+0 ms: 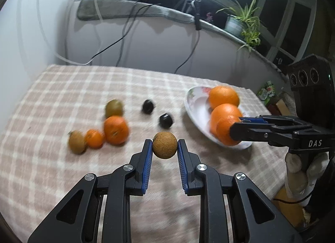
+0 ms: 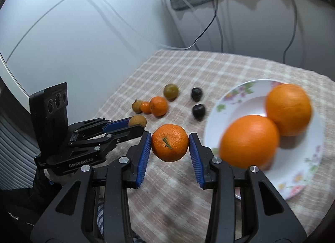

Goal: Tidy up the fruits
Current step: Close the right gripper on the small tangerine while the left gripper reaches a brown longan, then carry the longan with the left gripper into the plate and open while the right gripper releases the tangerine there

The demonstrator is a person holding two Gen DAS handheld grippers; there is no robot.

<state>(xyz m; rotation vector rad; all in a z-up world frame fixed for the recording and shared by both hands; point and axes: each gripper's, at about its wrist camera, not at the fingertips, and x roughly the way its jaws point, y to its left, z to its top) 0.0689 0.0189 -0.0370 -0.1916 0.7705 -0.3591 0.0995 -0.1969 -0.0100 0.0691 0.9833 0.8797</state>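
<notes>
Checked tablecloth [image 1: 62, 96] is carrying loose fruit. Left gripper [image 1: 164, 144] is pinching a brown longan [image 1: 164, 145]. Right gripper [image 2: 170, 143], reading "DAS", is pinching a mandarin [image 2: 170, 142] beside the plate [image 2: 301, 178].

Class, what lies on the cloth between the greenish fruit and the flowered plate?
Two dark round fruits, one farther, one nearer, lie between the greenish fruit and plate, clearest in the right wrist view.

Both hand-held grippers [image 1: 164, 146] [image 2: 170, 143] (left, right) clamped.

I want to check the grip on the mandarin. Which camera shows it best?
The right wrist view: the mandarin sits sharp and centred in the right gripper, stem facing the camera. The left wrist view shows it partly hidden by that gripper, in front of the plate.
</notes>
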